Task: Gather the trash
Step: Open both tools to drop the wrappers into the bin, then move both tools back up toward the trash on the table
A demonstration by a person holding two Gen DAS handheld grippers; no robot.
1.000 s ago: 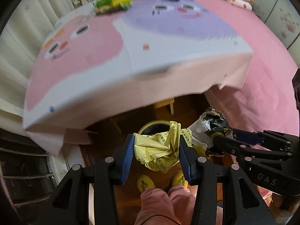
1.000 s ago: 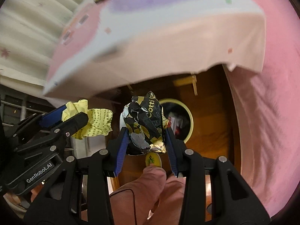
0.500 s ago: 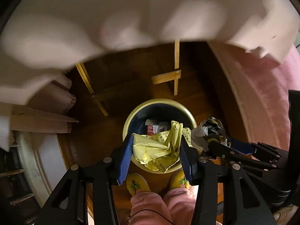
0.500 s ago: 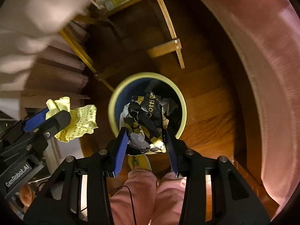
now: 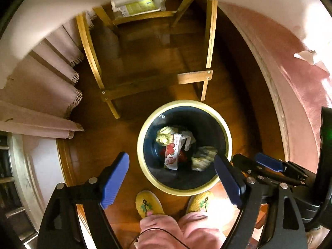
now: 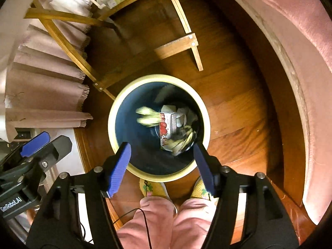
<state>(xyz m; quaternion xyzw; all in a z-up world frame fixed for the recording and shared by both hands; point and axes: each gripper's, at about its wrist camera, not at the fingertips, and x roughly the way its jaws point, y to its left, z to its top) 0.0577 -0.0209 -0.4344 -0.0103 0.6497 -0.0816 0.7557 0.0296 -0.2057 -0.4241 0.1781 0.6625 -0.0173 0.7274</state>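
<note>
Both tongs are hanging spread and empty over the bin (image 5: 225, 128): left tongs (image 5: 178, 178), right tongs (image 6: 161, 166). Trash is lying at the bin's bottom: yellow wad (image 5: 165, 136), red-print carton (image 5: 173, 151), crumpled wrapper (image 5: 202, 160). In the right view the wad is showing blurred. Bin is sitting straight below both tongs, neither clearly nearer, on wood floor (image 6: 238, 103), just ahead of the person's slippers (image 5: 148, 204). Worktop legs (image 5: 209, 47) are standing beyond; pink bed (image 6: 300, 51) to the right. Judging the drop as done.

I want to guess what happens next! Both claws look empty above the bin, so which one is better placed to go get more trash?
Neither, really. The left claw and right claw both hang open and empty over the bin, equally free.
</note>
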